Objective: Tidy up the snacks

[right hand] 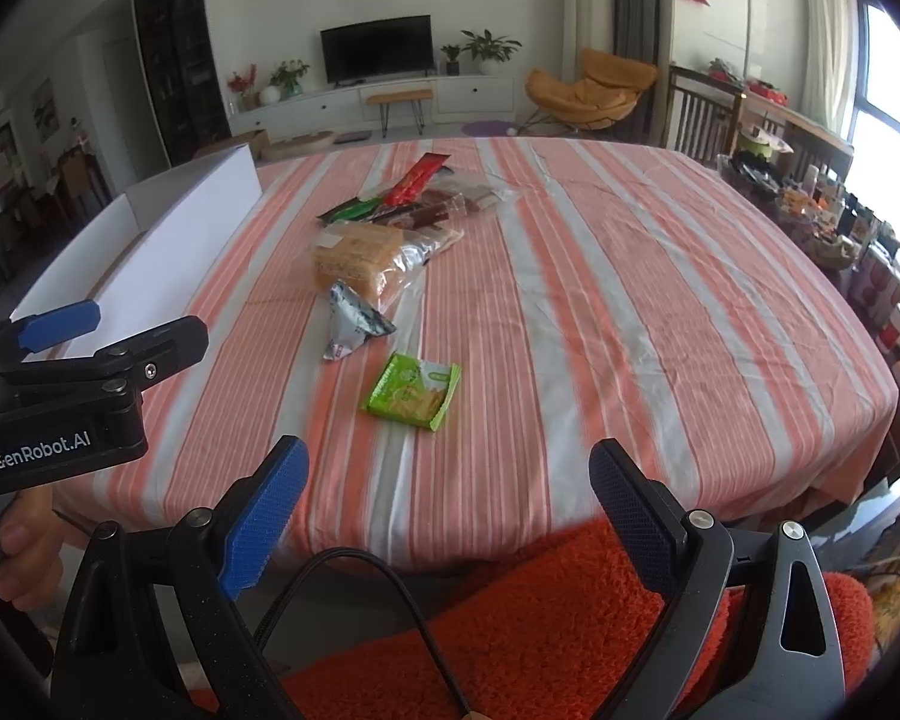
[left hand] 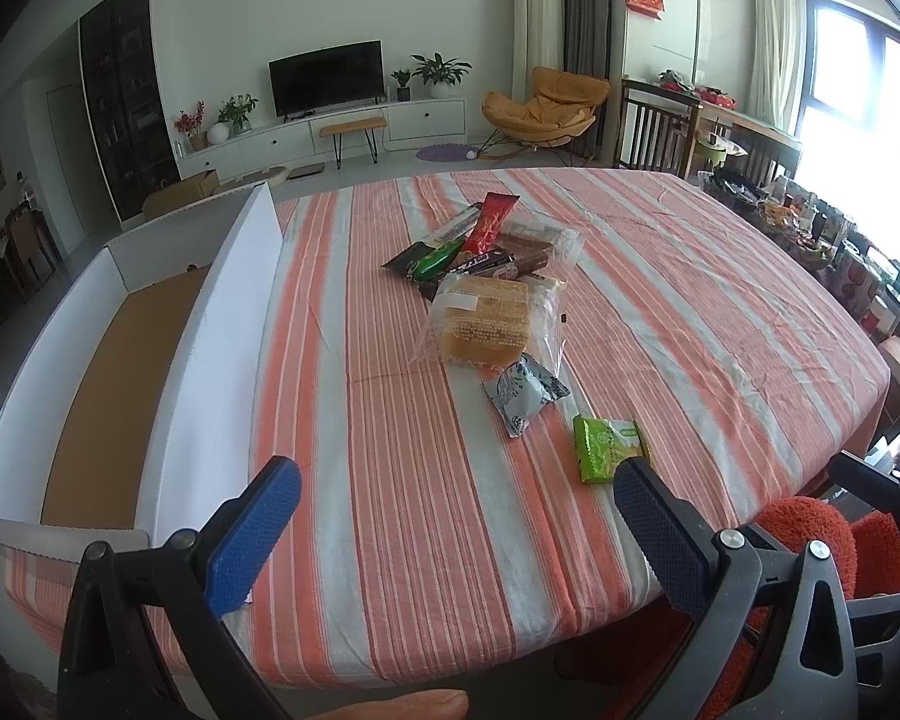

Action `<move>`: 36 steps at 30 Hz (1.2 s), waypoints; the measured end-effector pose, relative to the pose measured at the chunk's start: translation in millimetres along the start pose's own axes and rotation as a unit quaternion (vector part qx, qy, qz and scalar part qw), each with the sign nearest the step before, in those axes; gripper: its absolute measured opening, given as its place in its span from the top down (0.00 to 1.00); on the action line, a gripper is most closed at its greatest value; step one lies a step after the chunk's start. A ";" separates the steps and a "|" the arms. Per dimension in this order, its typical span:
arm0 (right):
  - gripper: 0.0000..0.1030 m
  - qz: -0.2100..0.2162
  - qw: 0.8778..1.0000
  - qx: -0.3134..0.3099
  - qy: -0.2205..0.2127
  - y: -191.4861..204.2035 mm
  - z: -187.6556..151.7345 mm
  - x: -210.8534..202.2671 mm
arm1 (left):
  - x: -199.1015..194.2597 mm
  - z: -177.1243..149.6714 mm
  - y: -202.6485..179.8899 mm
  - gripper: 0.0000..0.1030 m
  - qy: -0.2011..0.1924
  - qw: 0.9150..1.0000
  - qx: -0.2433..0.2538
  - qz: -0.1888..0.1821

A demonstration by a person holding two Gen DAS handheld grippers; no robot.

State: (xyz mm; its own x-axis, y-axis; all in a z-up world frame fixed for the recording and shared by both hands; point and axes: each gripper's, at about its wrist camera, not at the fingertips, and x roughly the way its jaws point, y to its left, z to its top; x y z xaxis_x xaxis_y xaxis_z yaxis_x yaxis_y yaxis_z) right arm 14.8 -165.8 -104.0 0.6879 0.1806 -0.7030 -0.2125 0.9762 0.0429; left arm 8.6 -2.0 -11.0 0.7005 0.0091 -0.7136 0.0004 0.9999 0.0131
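A pile of snacks lies mid-table: a red packet, a green-and-black packet, brown bars in clear wrap and a big clear bag of golden cakes. Nearer lie a grey-white packet and a small green packet. The white cardboard box stands open at the table's left. My left gripper hangs open over the near edge, holding nothing. My right gripper is also open and empty, short of the green packet. The left gripper's side shows in the right wrist view.
The striped orange-and-white tablecloth covers the table. An orange fuzzy cushion and a black cable lie below the near edge. Cluttered items and chairs crowd the far right. A hand grips the left tool.
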 end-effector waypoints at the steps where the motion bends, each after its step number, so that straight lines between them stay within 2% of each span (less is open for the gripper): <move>1: 0.06 0.000 1.000 0.000 0.000 -0.5 0.0 -0.5 | 0.5 -0.4 0.2 0.00 0.000 1.000 0.000 0.000; 14: 0.06 0.004 1.000 0.004 0.004 -4.1 -1.0 0.8 | 5.7 -3.5 -0.4 0.00 0.007 1.000 0.001 -0.002; 22: 0.06 0.014 0.999 0.042 0.003 -24.5 -0.3 1.0 | 1.0 -4.0 8.5 0.00 0.004 1.000 0.002 -0.012; 27: 0.06 0.042 0.996 0.061 0.046 -29.9 -2.8 21.5 | 8.5 -8.6 19.3 0.00 0.018 1.000 -0.001 -0.018; 32: 0.06 0.082 0.984 0.095 0.127 -38.2 2.9 64.2 | 11.0 -10.0 25.4 0.00 0.019 0.999 -0.014 -0.028; 36: 0.06 0.089 0.979 0.045 0.176 -17.9 22.7 105.1 | 11.1 -12.1 25.5 0.00 0.021 0.999 -0.011 -0.032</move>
State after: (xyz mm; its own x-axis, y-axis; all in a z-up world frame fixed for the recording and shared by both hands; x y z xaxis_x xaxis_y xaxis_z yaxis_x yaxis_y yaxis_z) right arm 106.7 -161.6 -162.6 0.3599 0.3110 -0.8796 -0.2341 0.9428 0.2375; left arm 7.7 23.6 -27.0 0.6684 -0.0551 -0.7417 0.0275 0.9984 -0.0494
